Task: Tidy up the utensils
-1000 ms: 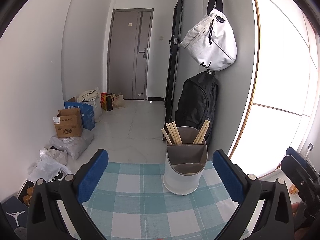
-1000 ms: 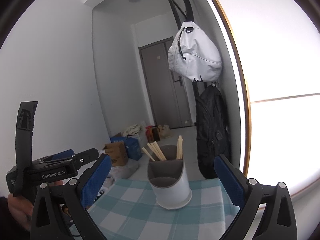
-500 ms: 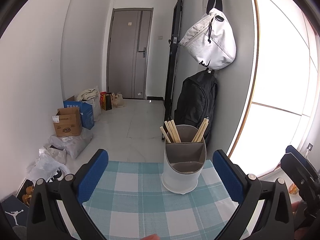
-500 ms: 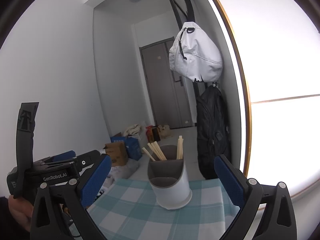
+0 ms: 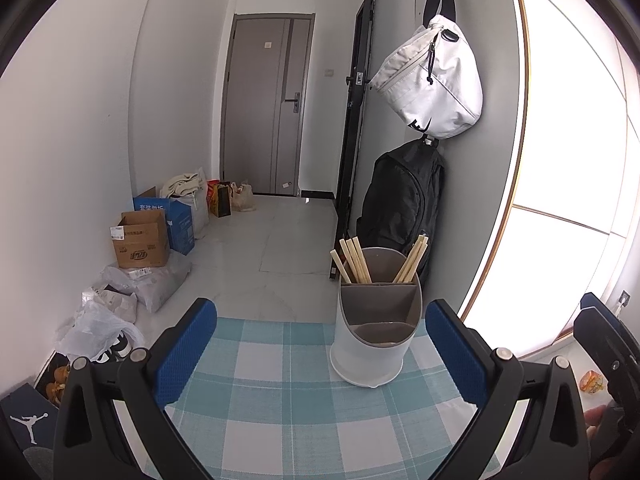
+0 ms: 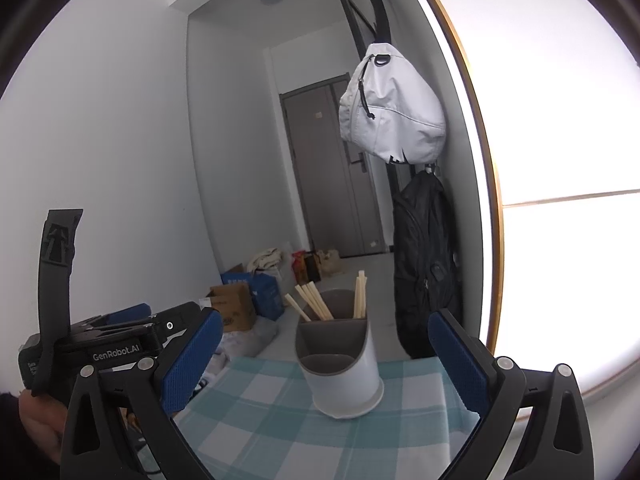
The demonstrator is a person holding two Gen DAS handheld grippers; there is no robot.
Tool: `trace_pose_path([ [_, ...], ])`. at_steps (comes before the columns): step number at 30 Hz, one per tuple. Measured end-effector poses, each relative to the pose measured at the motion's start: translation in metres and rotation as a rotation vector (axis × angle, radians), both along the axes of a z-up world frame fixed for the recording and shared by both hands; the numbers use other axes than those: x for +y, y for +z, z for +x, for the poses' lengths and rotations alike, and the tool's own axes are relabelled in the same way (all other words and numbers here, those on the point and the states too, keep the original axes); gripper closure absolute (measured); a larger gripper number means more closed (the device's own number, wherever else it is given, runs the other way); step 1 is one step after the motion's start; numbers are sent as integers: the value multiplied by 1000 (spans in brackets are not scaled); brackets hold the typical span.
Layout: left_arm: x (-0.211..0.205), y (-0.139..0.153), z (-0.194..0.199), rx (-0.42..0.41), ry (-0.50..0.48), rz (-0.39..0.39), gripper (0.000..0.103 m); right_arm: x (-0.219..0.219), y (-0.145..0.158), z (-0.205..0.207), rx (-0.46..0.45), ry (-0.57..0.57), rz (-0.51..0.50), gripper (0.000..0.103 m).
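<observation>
Standing on the checked surface [image 5: 280, 412], a white utensil holder [image 5: 374, 336] with grey compartments sits near the far edge. Two bunches of chopsticks [image 5: 354, 260] lean in its two back compartments; front compartment looks empty. Left hand-held gripper [image 5: 320, 356] spread wide, nothing between the blue pads, holder just ahead to its right. Right hand-held gripper [image 6: 324, 364] also wide apart and empty, holder [image 6: 340, 368] ahead between the fingers, untouched. White bag [image 5: 432, 84] and black backpack [image 5: 400, 204] hang on the wall behind.
</observation>
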State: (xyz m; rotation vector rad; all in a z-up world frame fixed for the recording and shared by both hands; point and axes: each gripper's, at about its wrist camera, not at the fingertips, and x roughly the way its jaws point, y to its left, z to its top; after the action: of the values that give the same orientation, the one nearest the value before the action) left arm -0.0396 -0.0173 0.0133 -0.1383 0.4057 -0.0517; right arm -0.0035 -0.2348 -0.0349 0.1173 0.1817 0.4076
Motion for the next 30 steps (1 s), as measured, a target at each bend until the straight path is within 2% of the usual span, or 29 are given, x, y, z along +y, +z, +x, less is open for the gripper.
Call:
trace_pose_path([
  [30,-3,2,-1,-13,-5,1,1,2,-1,0,-2,3,-9,0],
])
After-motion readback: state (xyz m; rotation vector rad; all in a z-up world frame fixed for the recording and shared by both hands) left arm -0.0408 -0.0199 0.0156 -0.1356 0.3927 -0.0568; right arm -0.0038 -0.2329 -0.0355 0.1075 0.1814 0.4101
